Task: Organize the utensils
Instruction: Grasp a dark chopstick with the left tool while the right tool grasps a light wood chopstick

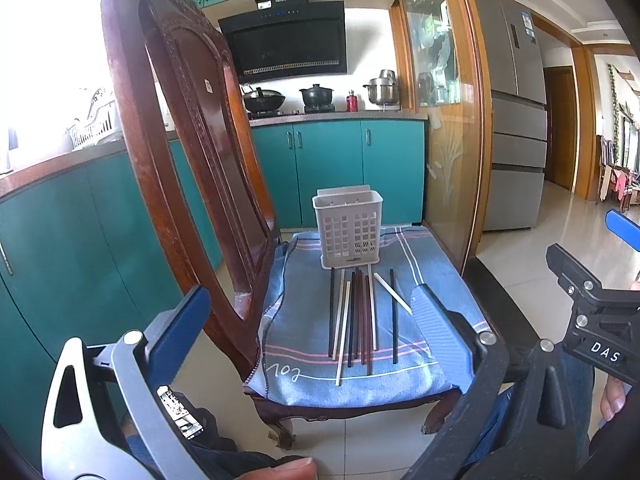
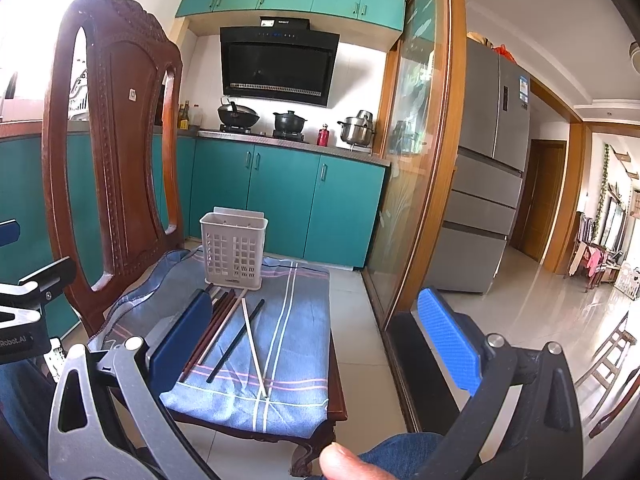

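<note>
chopsticks (image 1: 360, 316) lie before basket (image 1: 347, 232) on chair (image 1: 168, 128).

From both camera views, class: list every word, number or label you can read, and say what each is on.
"DAS": right gripper's body.
"Robot.AI", start cut off: left gripper's body.
"201" or similar, upside down: blue cloth.
Too small or blurred: basket label, range hood brand, fridge sticker, chair sticker.

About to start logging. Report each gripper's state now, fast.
Left gripper: open, holding nothing, short of the chopsticks.
Right gripper: open, holding nothing, also back from the chair.
</note>
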A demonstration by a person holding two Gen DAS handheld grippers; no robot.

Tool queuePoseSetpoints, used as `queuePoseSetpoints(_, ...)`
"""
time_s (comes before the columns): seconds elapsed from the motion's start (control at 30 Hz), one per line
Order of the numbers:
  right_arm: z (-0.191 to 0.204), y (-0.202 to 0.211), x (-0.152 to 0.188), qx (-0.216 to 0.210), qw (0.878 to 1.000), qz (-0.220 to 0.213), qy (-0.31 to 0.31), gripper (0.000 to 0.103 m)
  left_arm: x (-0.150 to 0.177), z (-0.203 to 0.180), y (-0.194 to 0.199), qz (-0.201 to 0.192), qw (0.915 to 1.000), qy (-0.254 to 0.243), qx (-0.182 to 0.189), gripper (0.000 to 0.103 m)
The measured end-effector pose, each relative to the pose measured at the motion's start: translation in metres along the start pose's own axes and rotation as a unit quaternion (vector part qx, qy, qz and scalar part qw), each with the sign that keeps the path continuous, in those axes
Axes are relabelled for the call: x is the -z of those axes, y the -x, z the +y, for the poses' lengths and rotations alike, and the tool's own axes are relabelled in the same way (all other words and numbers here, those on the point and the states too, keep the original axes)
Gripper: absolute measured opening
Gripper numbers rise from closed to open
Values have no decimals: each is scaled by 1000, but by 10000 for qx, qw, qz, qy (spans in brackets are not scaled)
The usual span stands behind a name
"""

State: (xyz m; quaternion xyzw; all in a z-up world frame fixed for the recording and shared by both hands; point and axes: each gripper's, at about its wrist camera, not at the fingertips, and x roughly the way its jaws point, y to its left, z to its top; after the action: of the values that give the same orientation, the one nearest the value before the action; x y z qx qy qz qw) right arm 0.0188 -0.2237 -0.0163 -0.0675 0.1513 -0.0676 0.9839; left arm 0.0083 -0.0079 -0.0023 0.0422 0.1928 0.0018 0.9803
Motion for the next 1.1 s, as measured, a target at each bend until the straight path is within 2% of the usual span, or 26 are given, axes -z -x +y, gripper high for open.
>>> queuePoseSetpoints(0.13,-4,-26,2,161,9990,398,122,100,9,0,-24,313,9995,40,86,100)
queuePoseSetpoints(0.2,-6,-45,5,172,9976,636,207,100,15,2,-43,547,9979,113,326,100)
queuePoseSetpoints(0.27,-7,-74,11,36,9940,1067,239,100,21,4,-65,768,9956,140,525,100)
queuePoseSetpoints(0.3,-7,-90,13,-110,9918,1257,185,97,24,4,-85,972,9934,135,597,99)
queuePoseSetpoints(0.33,-7,-106,17,-294,9896,1405,106,83,25,5,-100,1135,9911,140,683,97)
queuePoseSetpoints(0.37,-5,-129,20,-501,9853,1635,30,74,26,5,-118,1314,9877,170,832,87)
queuePoseSetpoints(0.4,-2,-151,23,-654,9803,1861,-49,56,26,5,-133,1441,9849,198,941,72)
queuePoseSetpoints(0.43,1,-181,26,-892,9715,2188,-200,40,26,5,-152,1601,9813,218,1047,66)
queuePoseSetpoints(0.5,12,-223,27,-1394,9547,2597,-409,31,23,2,-194,1923,9740,193,1185,49)
queuePoseSetpoints(0.53,23,-252,27,-1634,9439,2840,-419,31,20,-1,-219,2062,9714,100,1172,48)
queuePoseSetpoints(0.63,57,-311,23,-1861,9258,3285,-205,31,10,-10,-276,2313,9668,-223,1060,47)
queuePoseSetpoints(0.67,70,-334,24,-1962,9161,3493,-154,31,8,-13,-291,2374,9654,-306,1035,46)
queuePoseSetpoints(0.8,106,-386,35,-2223,8866,4054,123,31,3,-15,-342,2585,9609,-379,923,44)
queuePoseSetpoints(0.87,115,-402,44,-2169,8788,4242,272,22,4,-15,-359,2651,9595,-407,863,44)
queuePoseSetpoints(0.9,116,-408,50,-2159,8750,4323,315,10,5,-15,-369,2702,9583,-425,823,44)
queuePoseSetpoints(0.93,115,-413,56,-2234,8710,4370,218,7,6,-16,-379,2783,9559,-394,856,44)
queuePoseSetpoints(1.03,103,-419,55,-2305,8655,4446,-148,6,7,-17,-397,2941,9512,-308,882,44)
queuePoseSetpoints(1.1,93,-418,46,-2111,8737,4373,-279,6,8,-20,-406,3009,9493,-292,861,44)
